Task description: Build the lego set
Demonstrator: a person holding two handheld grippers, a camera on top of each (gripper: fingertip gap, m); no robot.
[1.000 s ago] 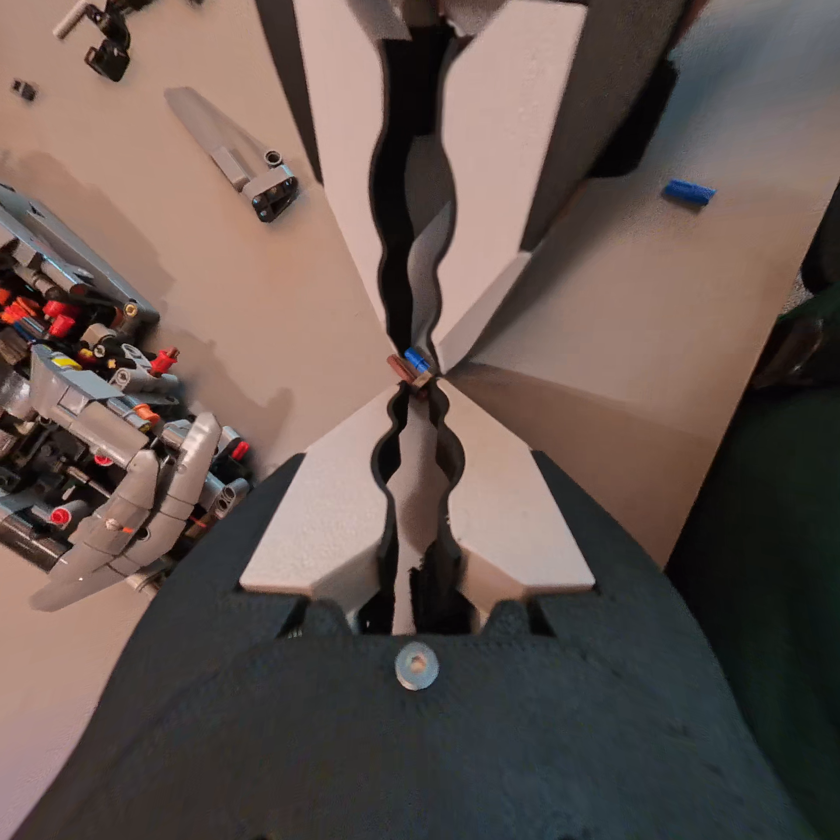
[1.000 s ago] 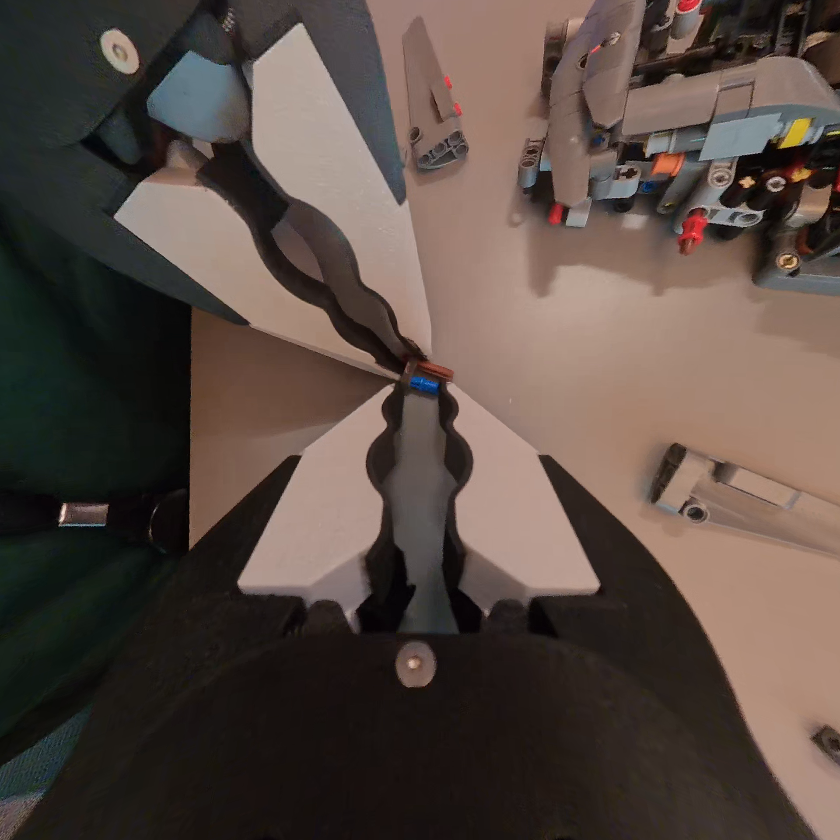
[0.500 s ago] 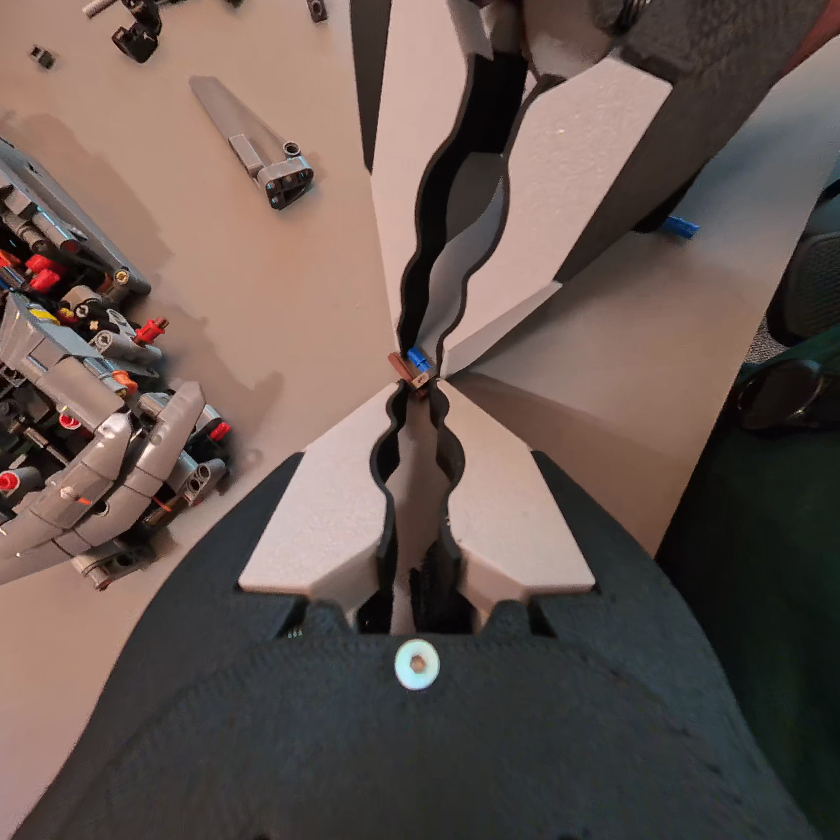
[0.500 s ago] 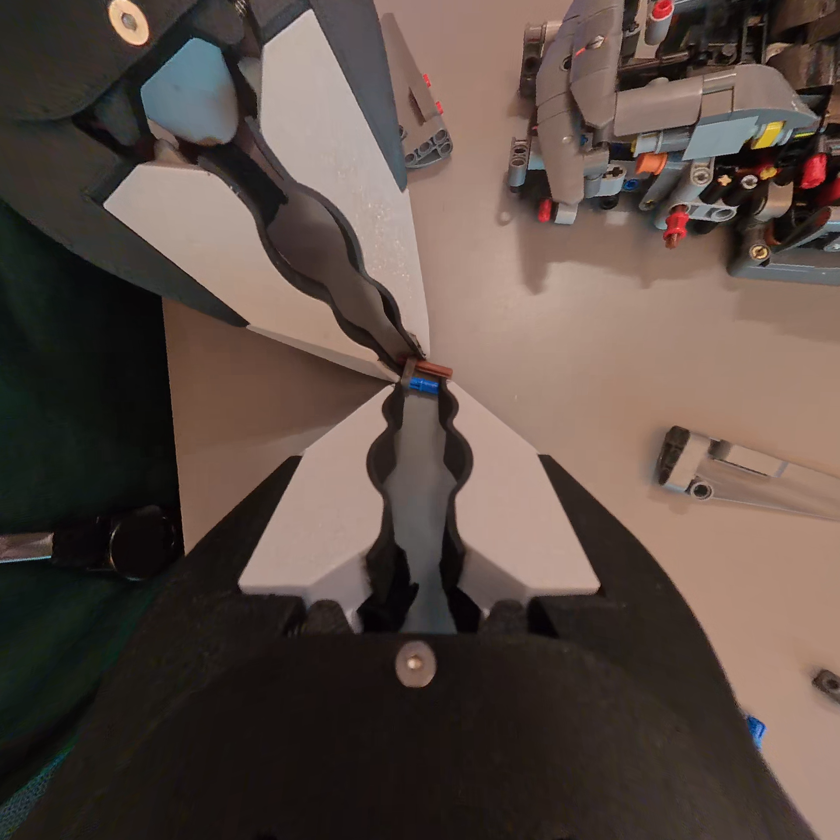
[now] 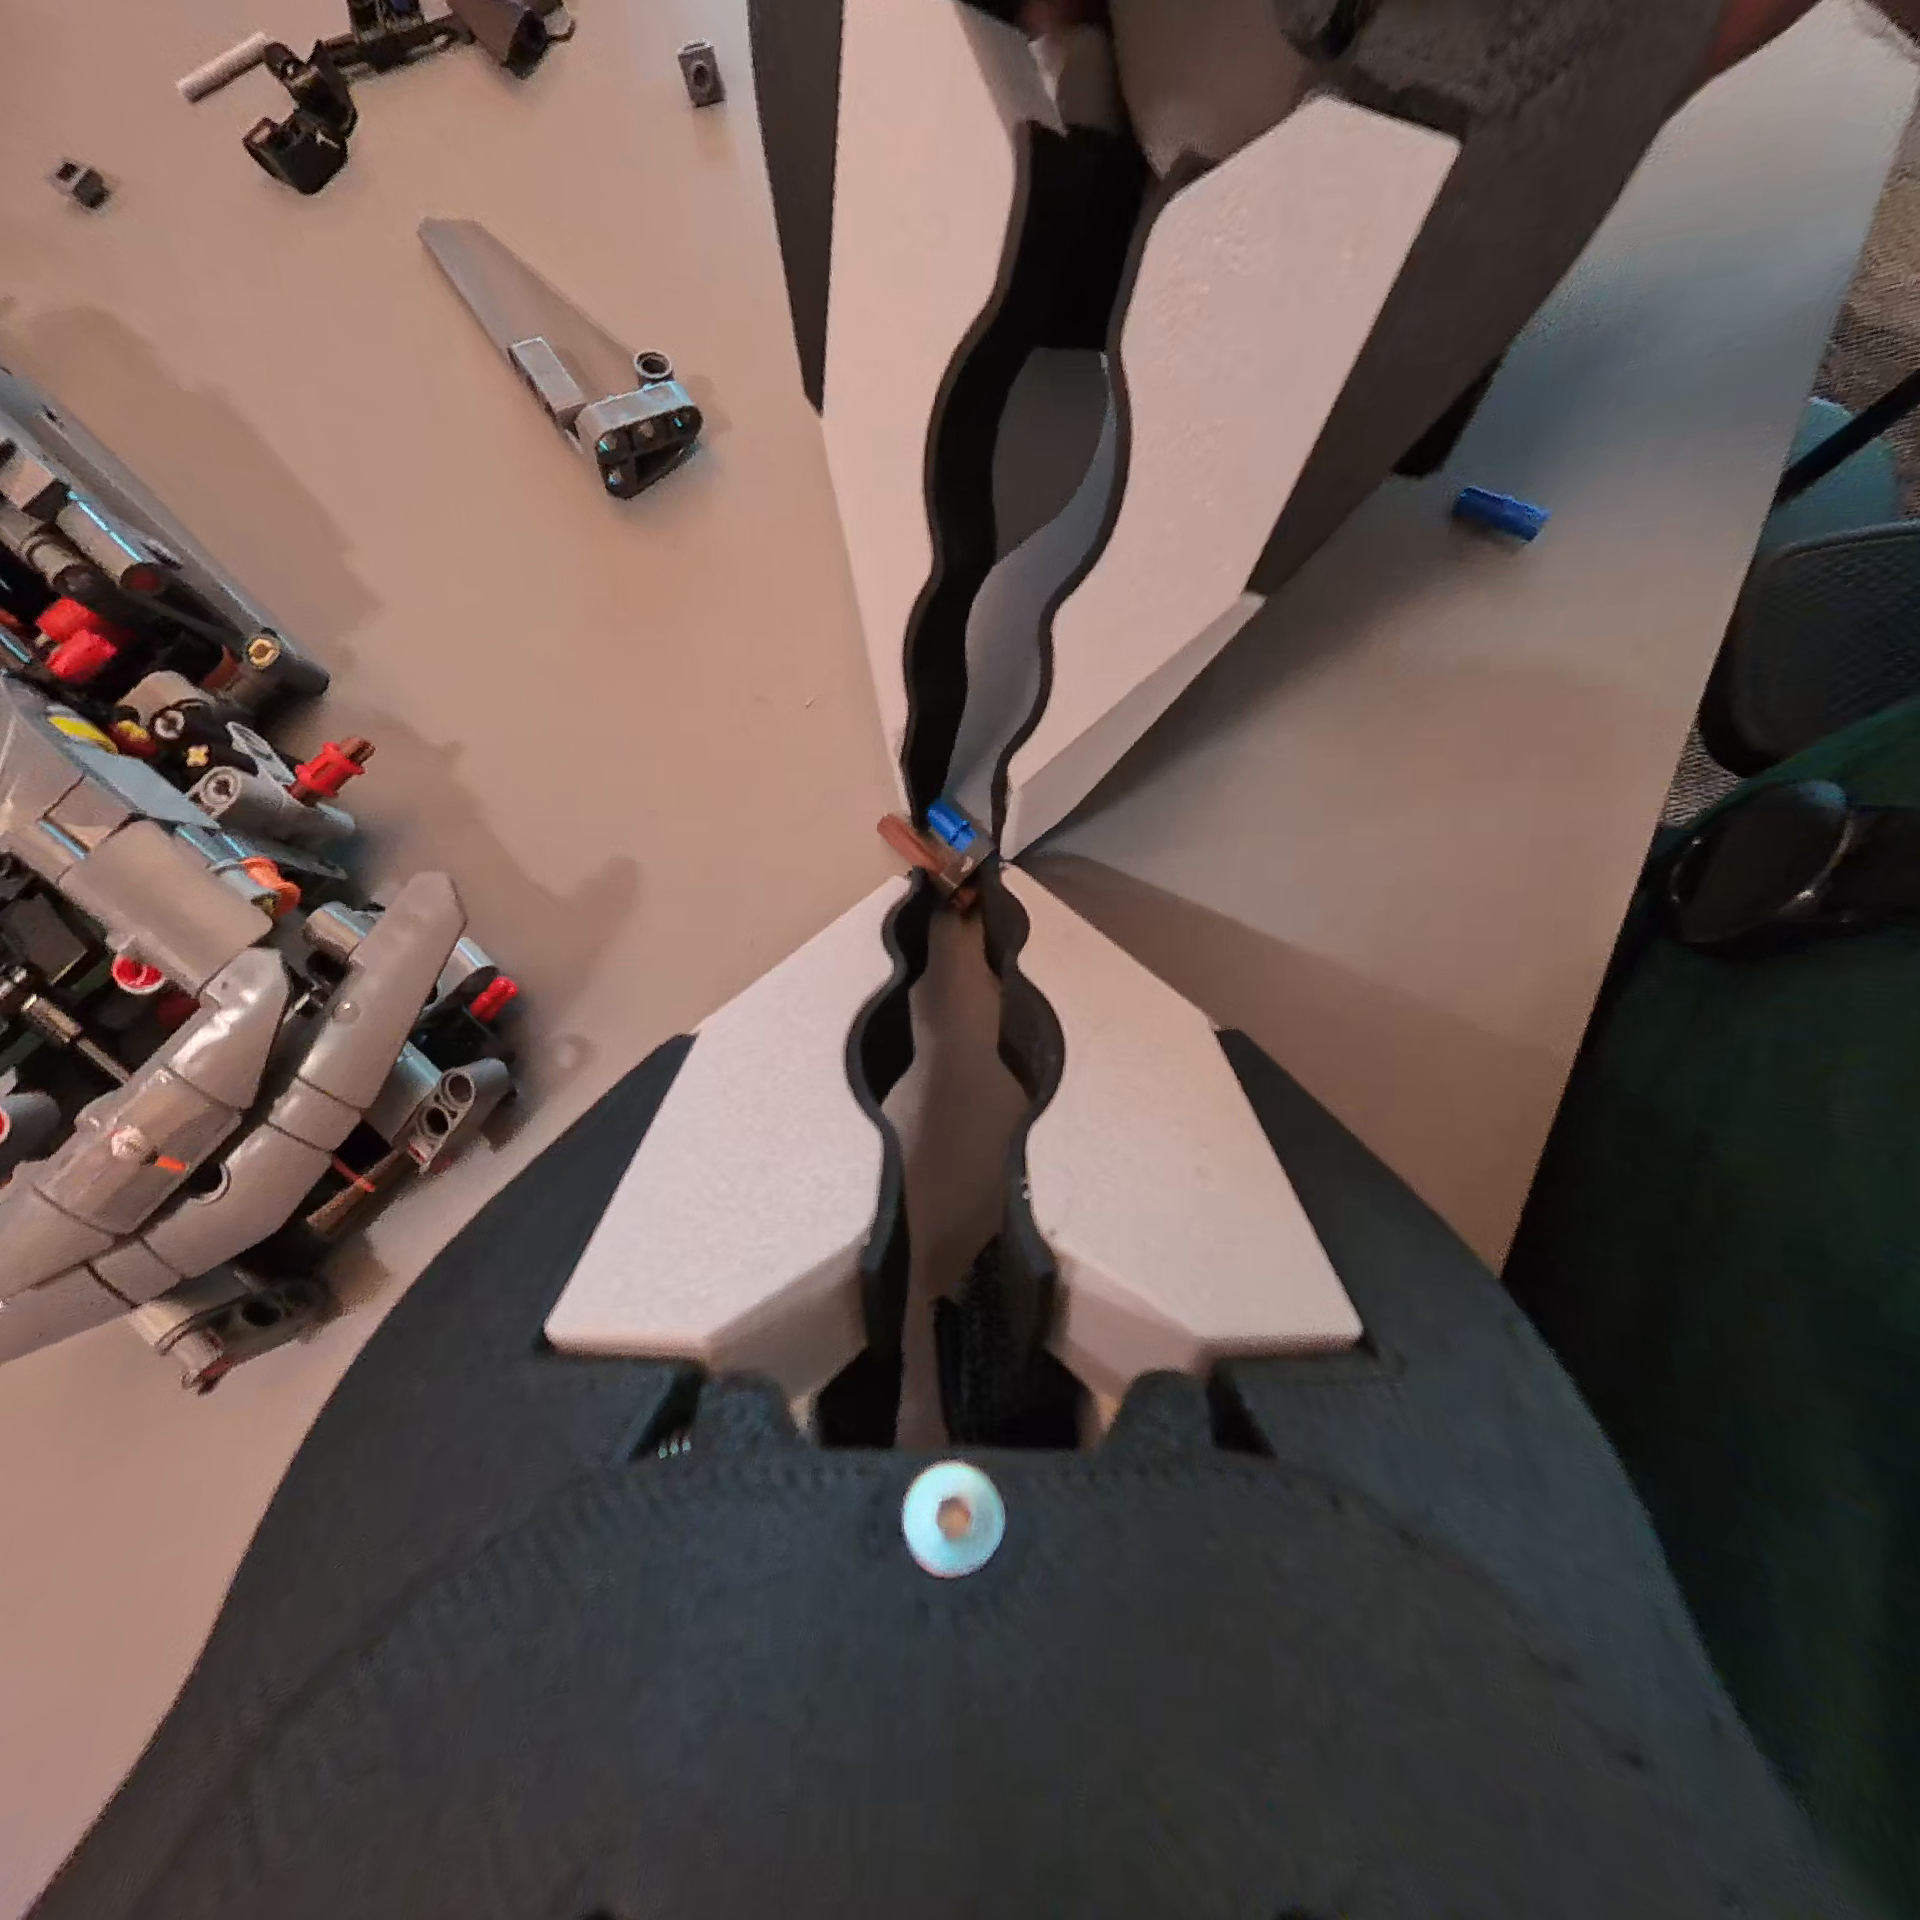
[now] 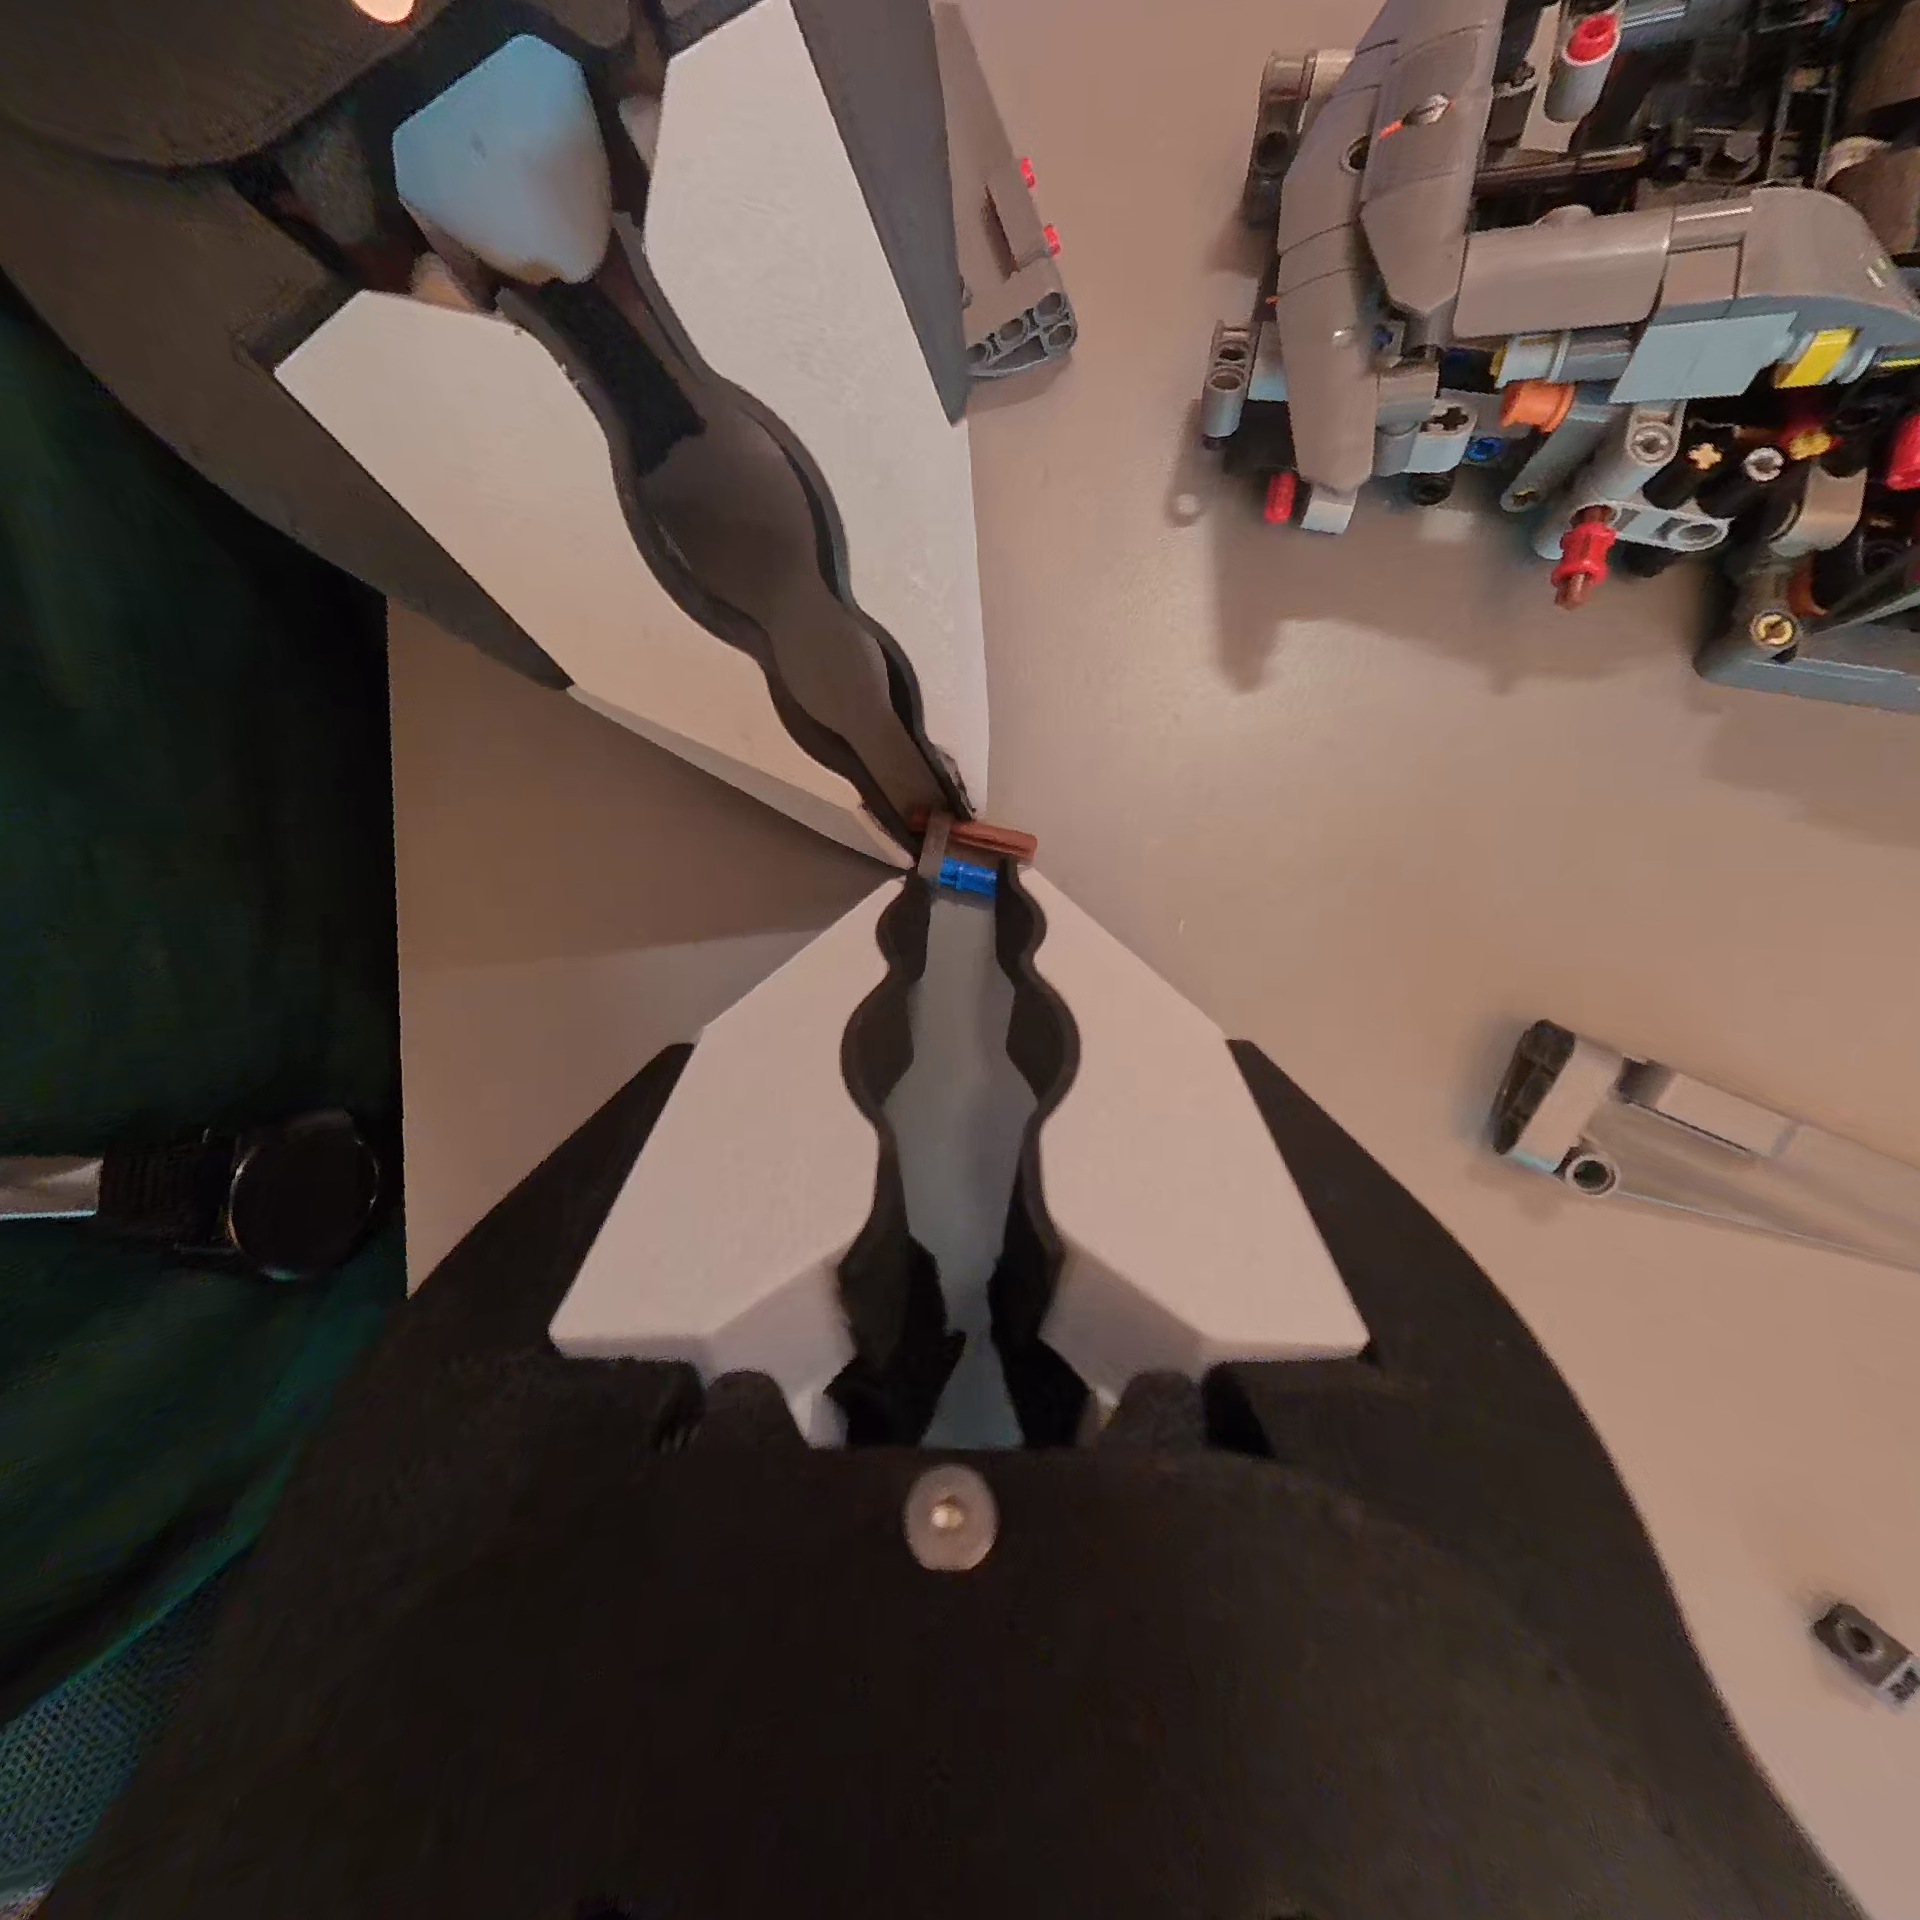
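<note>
My left gripper [image 5: 951,883] is shut on a small brown piece with a grey connector [image 5: 904,836]. My right gripper [image 6: 961,883] is shut on a short blue pin [image 6: 964,878]. The two grippers meet tip to tip above the table, and the blue pin [image 5: 948,823] is pressed against the brown and grey piece [image 6: 987,840]. In the right wrist view the left gripper [image 6: 925,805] comes in from the upper left. The partly built grey lego model [image 5: 156,987] lies to the left in the left wrist view and at the upper right in the right wrist view [image 6: 1558,312].
A grey wing panel [image 5: 561,353] lies beyond the grippers, and another one [image 6: 1683,1153] lies at the right. A loose blue pin [image 5: 1499,512] lies near the table edge. Black small parts [image 5: 301,135] lie far off. A small dark piece [image 6: 1865,1652] lies at the lower right. A person's watch [image 6: 301,1195] is beside the table. The tips of both grippers are at nearly the same place.
Both grippers stay shut and tip to tip on their pieces. They have drifted a little over the table, and the right gripper has swung its angle against the left one.
</note>
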